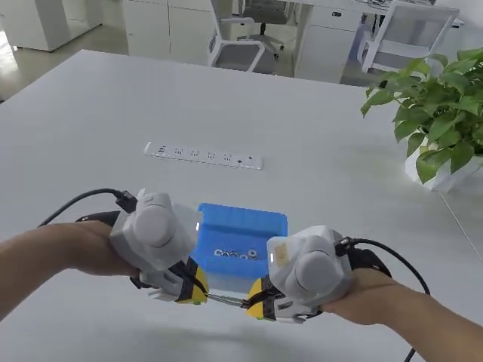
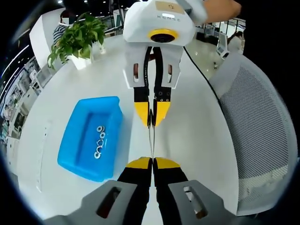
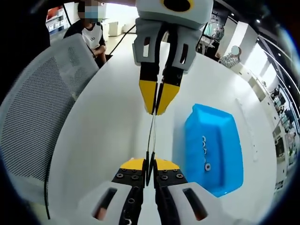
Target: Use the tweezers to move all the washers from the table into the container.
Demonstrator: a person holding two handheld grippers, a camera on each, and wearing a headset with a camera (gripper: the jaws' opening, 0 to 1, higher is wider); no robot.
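The 2 grippers faced each other tip to tip over the near edge of the table (image 1: 113,98). In the head view the left gripper (image 1: 192,290) sat at 7 o'clock and the right gripper (image 1: 256,300) at 5 o'clock, each in a hand. The tweezers (image 1: 225,299) ran between them as a thin metal bar, and each end was pinched in a pair of narrow yellow jaws. The left gripper view showed the same thing: its own jaws were pressed together at 6 o'clock on one end of the tweezers (image 2: 151,138), and the right gripper (image 2: 152,112) came down from 12 o'clock, clamped on the other end.

The blue container (image 1: 241,222) stood on the table just behind the tweezers, at 12 o'clock from them. The washers (image 1: 234,254) lay in a short row on its floor. In the right gripper view the container (image 3: 220,140) was at 3 o'clock. I could not count the washers exactly.

Farther back, a white power strip (image 1: 204,155) lay flat at 12 o'clock from the container. A green plant (image 1: 441,113) stood at 2 o'clock by the table edge.
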